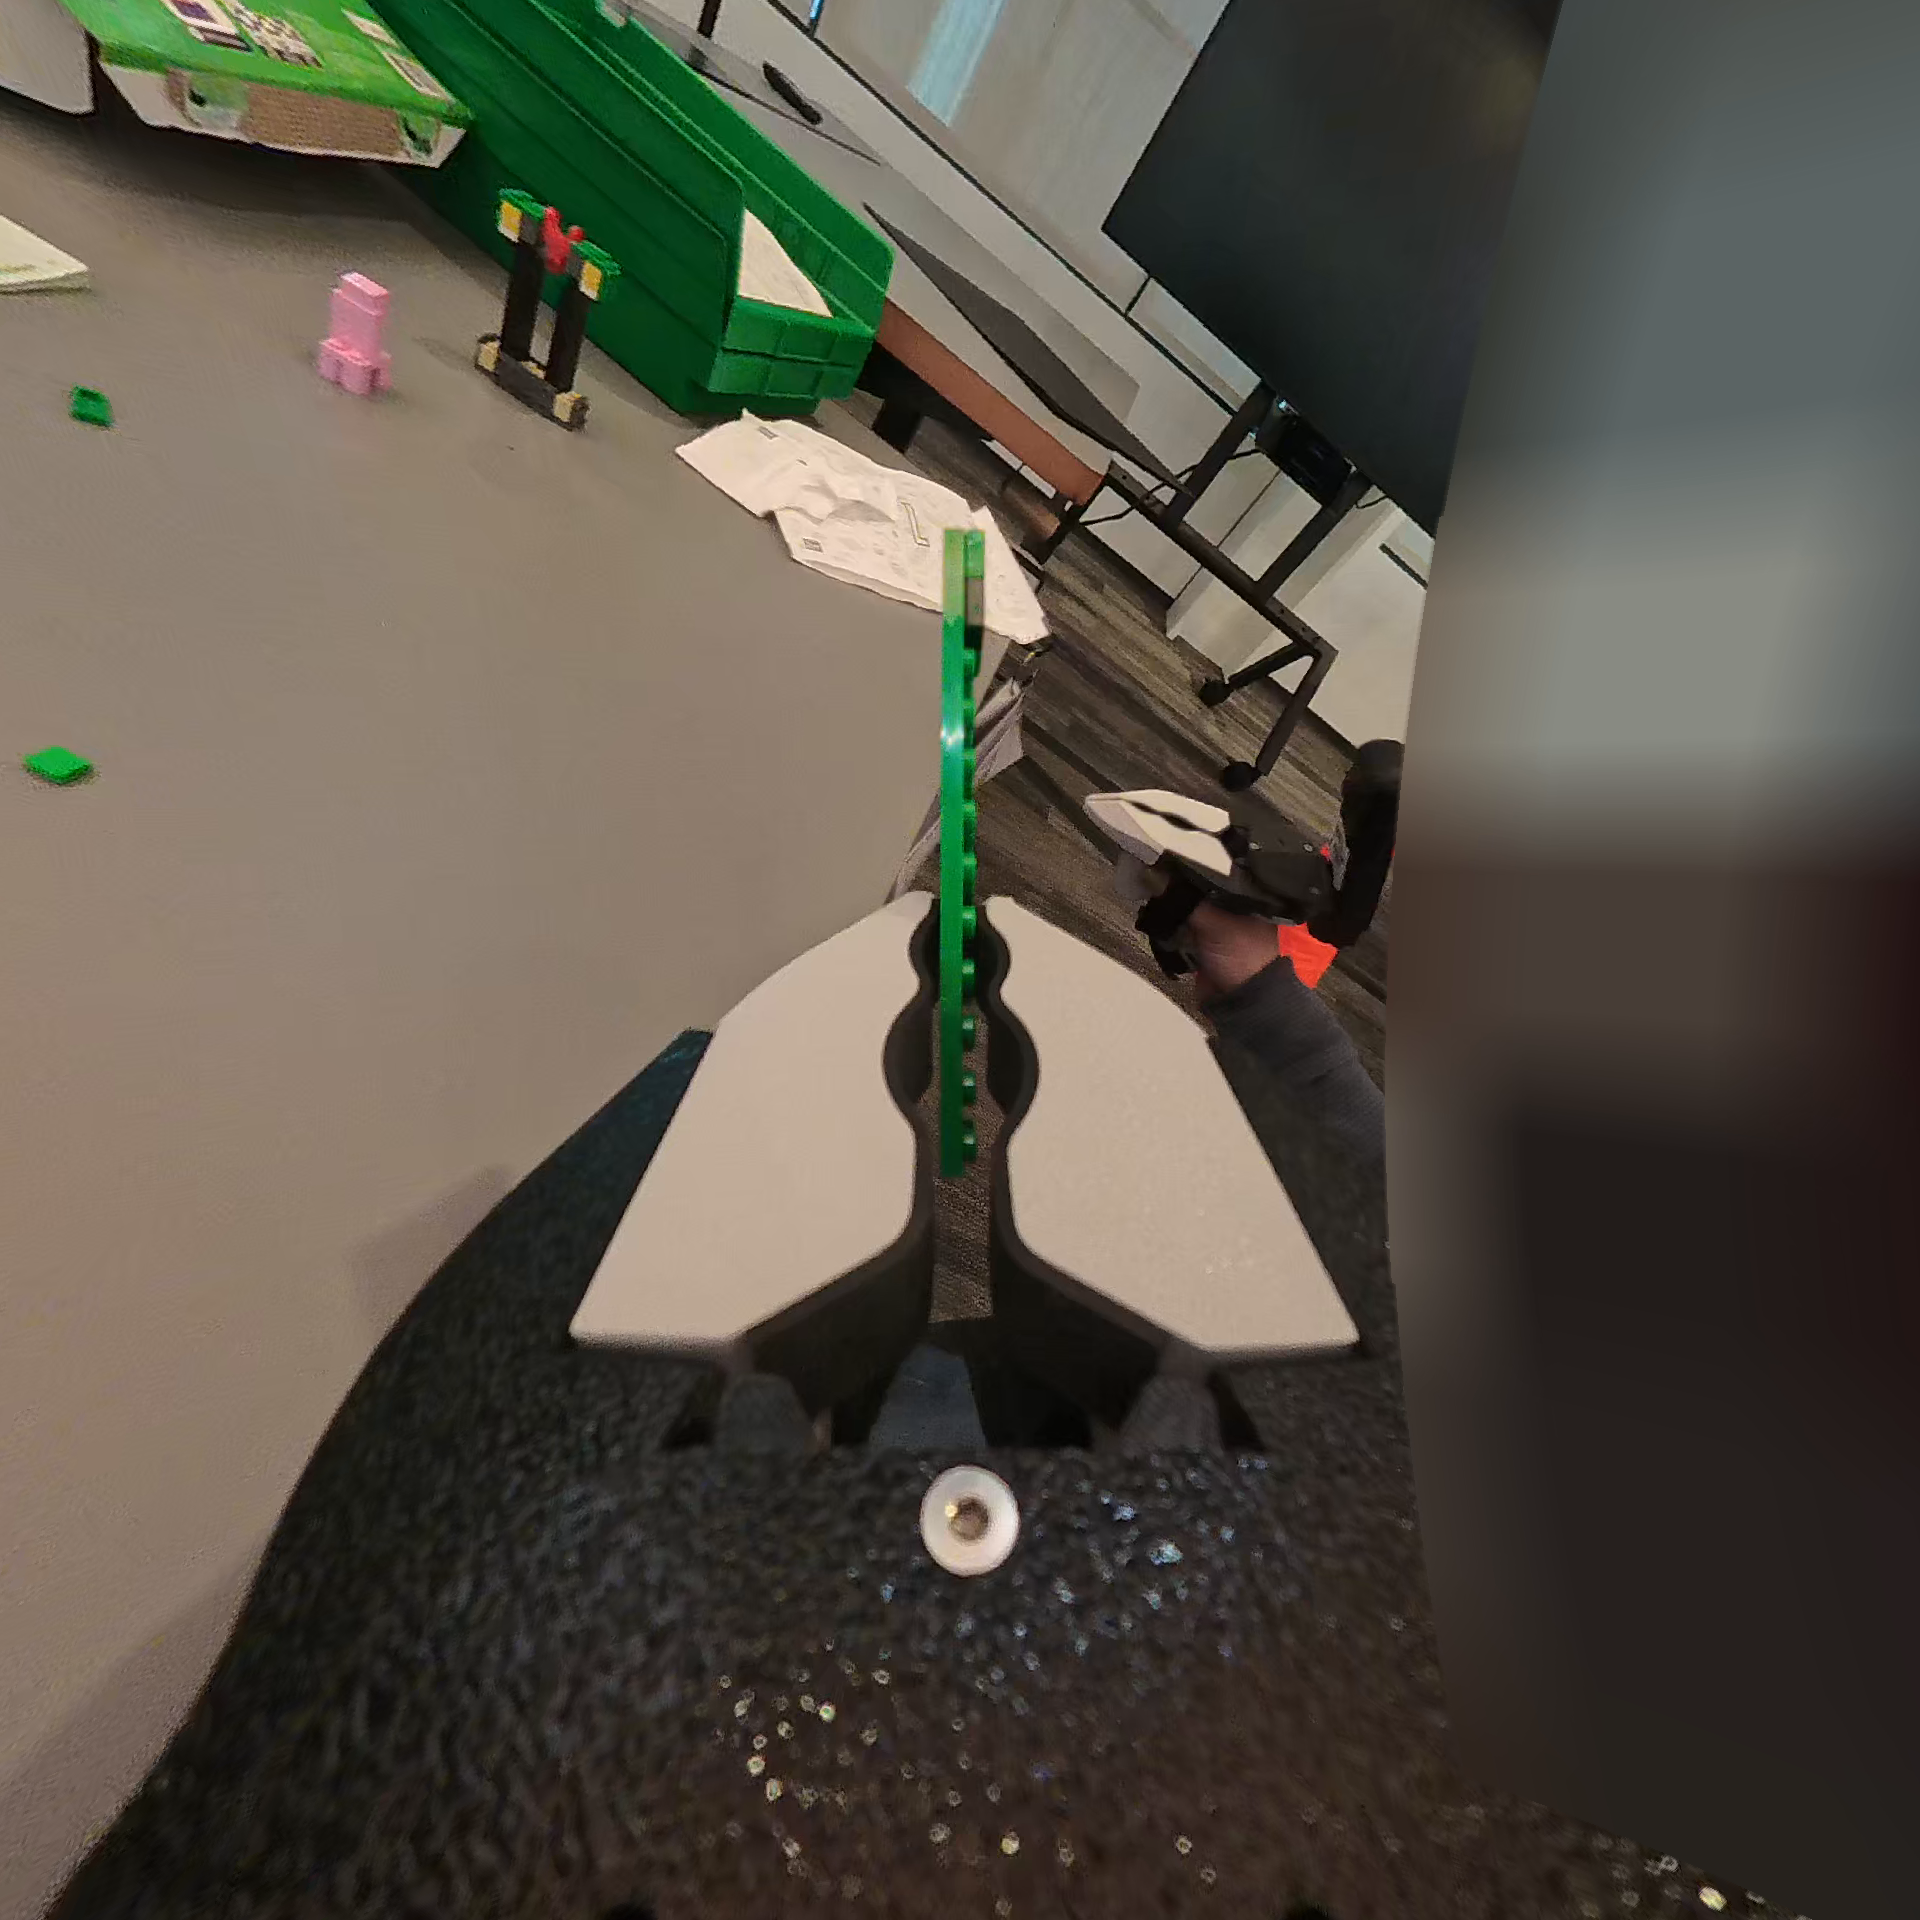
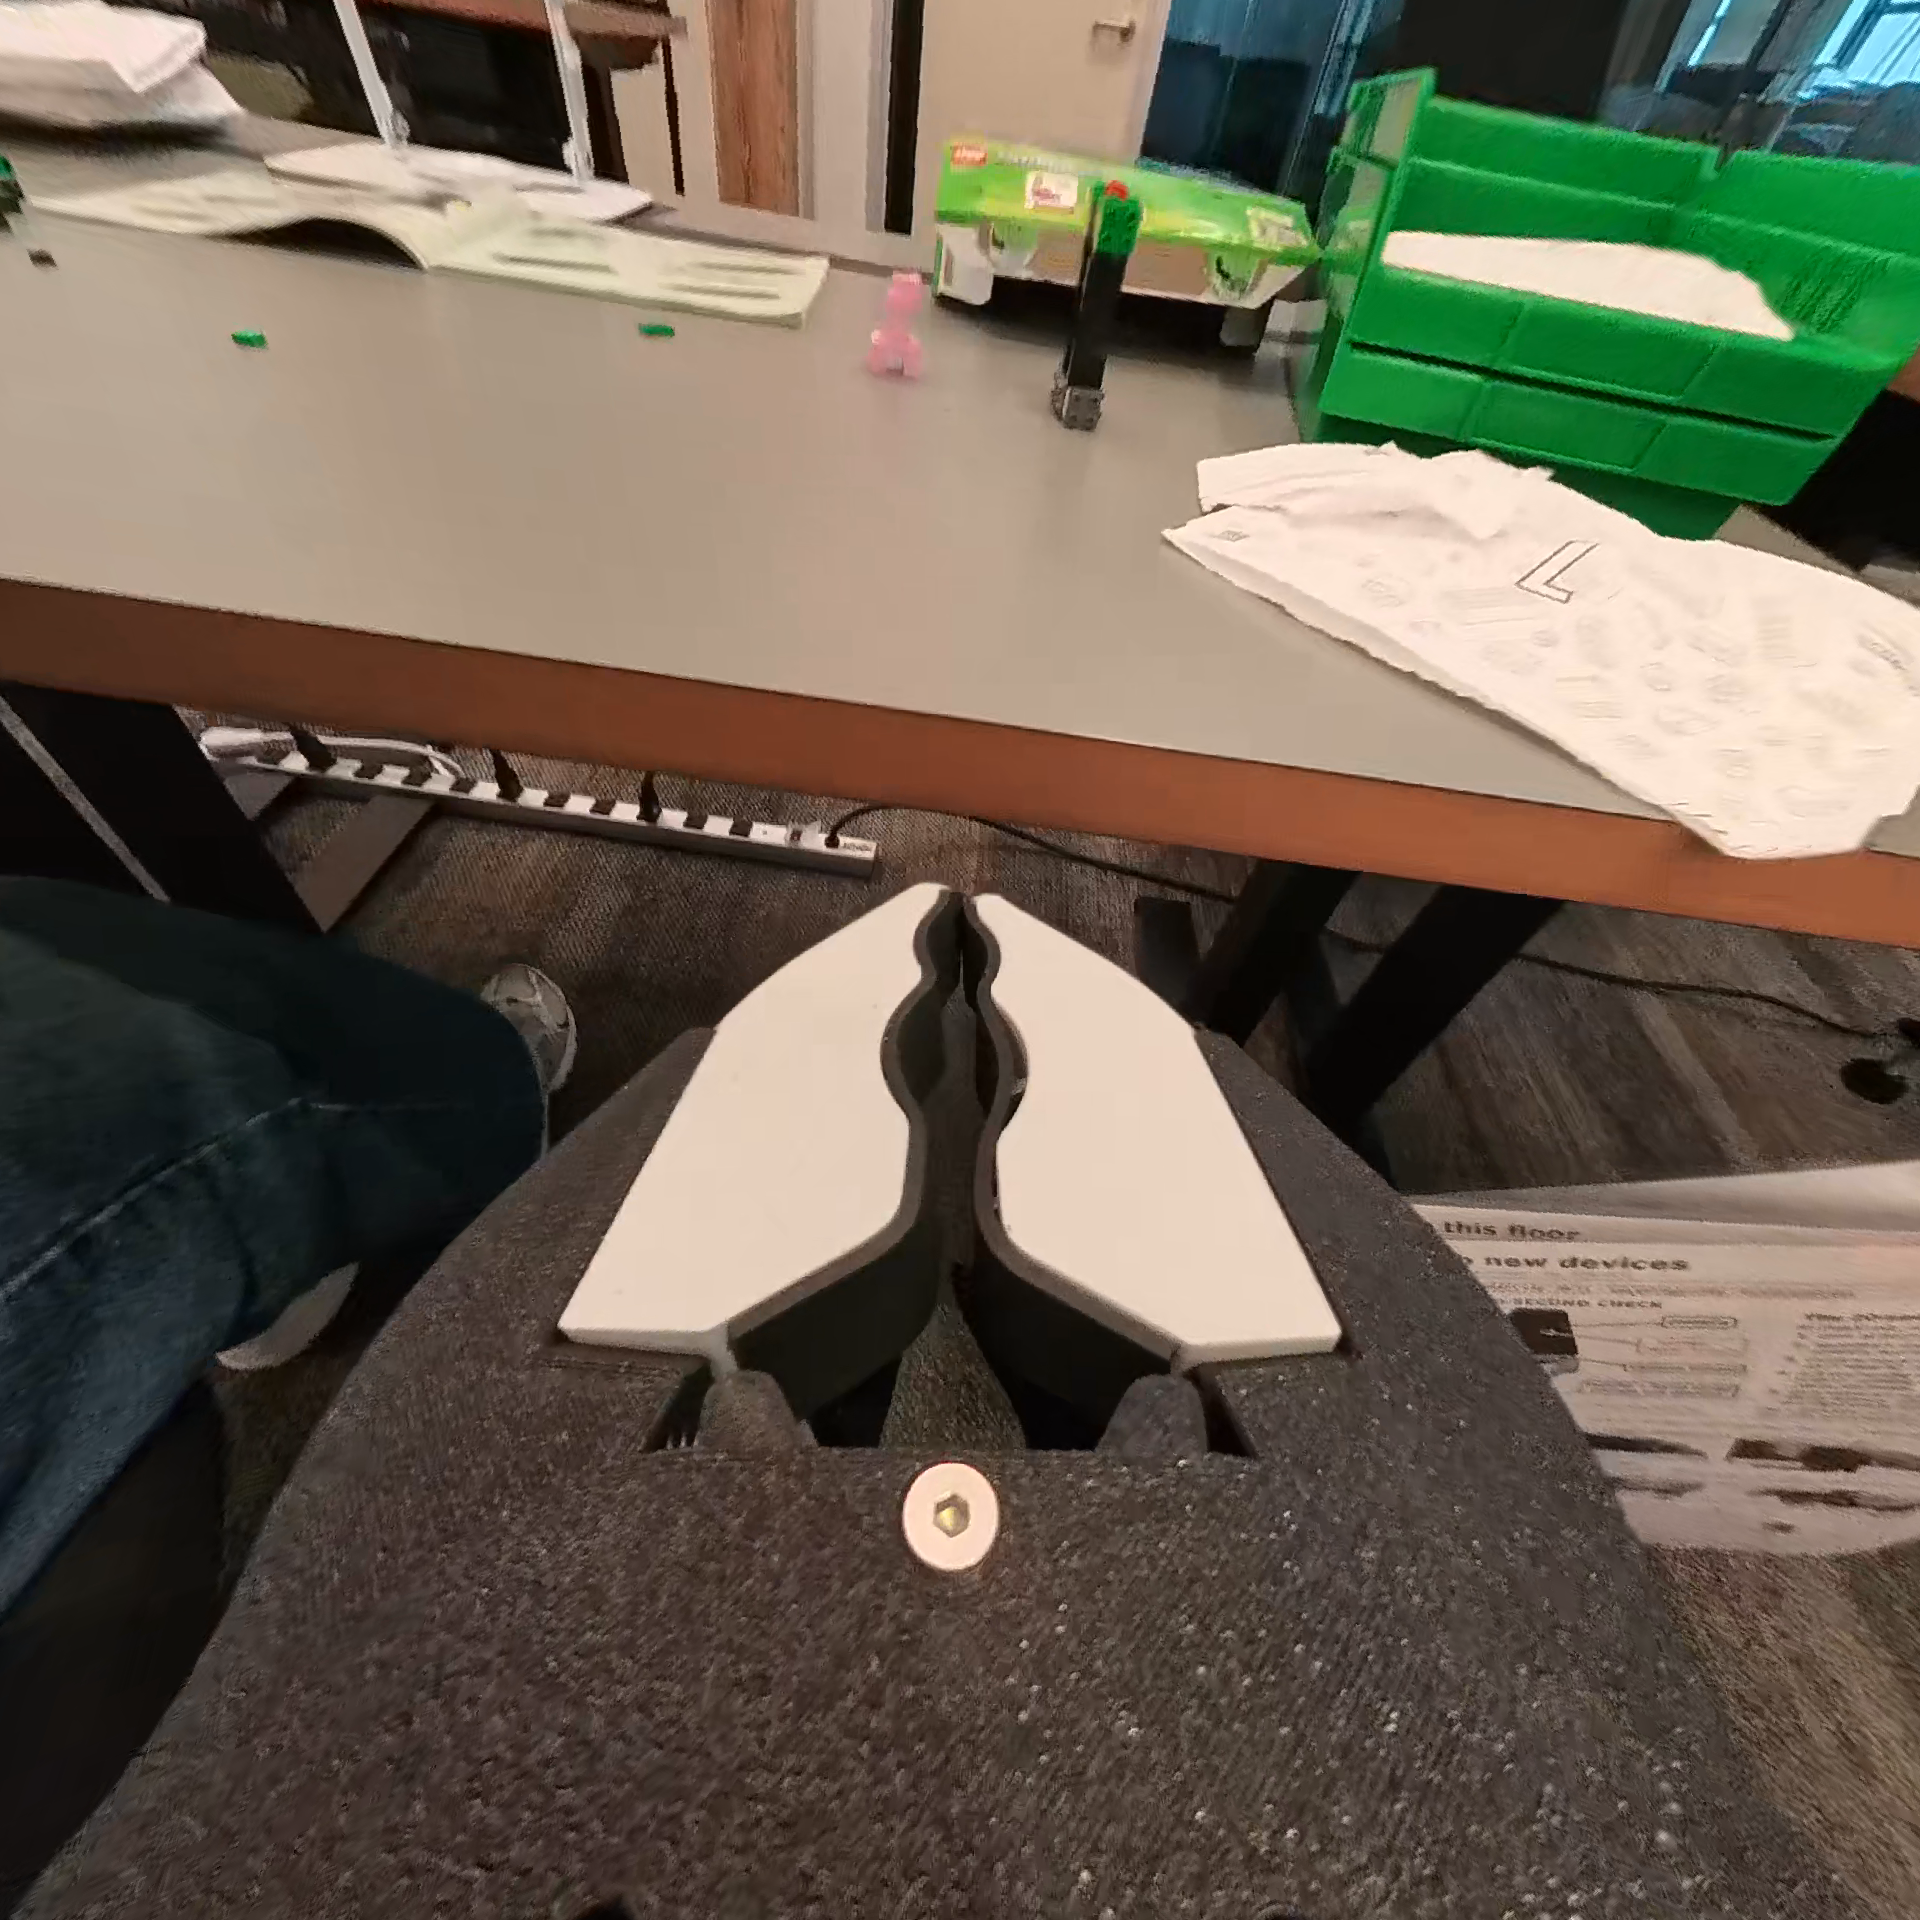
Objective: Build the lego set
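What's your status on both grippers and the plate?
Left gripper shut on thin green studded Lego plate, held edge-on. Right gripper shut, empty, below grey table edge. Nothing in the way.

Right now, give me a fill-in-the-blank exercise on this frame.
1. The left gripper is shut on a ___ plate.
2. The right gripper is shut and holds ___.
3. The pink figure stands on the ___.
4. The right gripper sits ___ the table top.

Missing: green; nothing; table; below
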Demonstrator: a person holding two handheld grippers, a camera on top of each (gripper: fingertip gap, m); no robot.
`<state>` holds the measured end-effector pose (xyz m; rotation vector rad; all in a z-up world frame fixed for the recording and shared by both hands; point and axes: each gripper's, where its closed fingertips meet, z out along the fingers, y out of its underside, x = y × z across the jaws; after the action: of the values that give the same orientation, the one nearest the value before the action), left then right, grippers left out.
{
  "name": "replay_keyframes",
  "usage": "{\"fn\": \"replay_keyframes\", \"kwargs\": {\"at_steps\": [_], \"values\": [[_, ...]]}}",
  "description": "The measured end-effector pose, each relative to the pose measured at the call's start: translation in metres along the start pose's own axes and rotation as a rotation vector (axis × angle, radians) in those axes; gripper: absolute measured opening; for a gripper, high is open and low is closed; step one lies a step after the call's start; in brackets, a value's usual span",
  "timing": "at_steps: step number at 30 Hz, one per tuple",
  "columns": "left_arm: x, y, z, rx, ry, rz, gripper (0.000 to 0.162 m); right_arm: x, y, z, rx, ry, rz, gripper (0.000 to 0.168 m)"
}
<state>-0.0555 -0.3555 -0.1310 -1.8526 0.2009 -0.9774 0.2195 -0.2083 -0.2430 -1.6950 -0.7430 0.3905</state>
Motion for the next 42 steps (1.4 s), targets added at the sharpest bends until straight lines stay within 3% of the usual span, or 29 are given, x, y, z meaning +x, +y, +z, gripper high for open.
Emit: {"fn": "replay_keyframes", "kwargs": {"at_steps": [4,9,15,21,28,36,42], "values": [[-0.007,-0.002,-0.001,0.008,-0.004,-0.011,0.004,0.001,0.004,0.006,-0.046,0.052,-0.041,0.000],[-0.009,-0.001,0.015,-0.012,0.020,-0.022,0.004,0.015,0.000,0.001,-0.005,0.090,0.045,0.000],[0.004,-0.002,0.051,-0.070,0.097,0.009,0.004,0.061,0.006,-0.034,0.021,0.288,0.117,0.000],[0.032,0.005,0.103,-0.132,0.202,0.008,0.004,0.132,0.046,-0.136,-0.069,0.698,0.088,0.000],[0.079,0.012,0.178,-0.213,0.371,0.029,0.004,0.175,0.101,-0.271,-0.083,1.009,0.263,0.000],[0.143,0.042,0.273,-0.354,0.599,0.050,0.004,0.159,0.147,-0.393,-0.215,1.201,0.274,0.000],[0.189,0.068,0.332,-0.466,0.739,0.090,0.004,0.135,0.169,-0.435,-0.289,1.177,0.308,0.000]]}}
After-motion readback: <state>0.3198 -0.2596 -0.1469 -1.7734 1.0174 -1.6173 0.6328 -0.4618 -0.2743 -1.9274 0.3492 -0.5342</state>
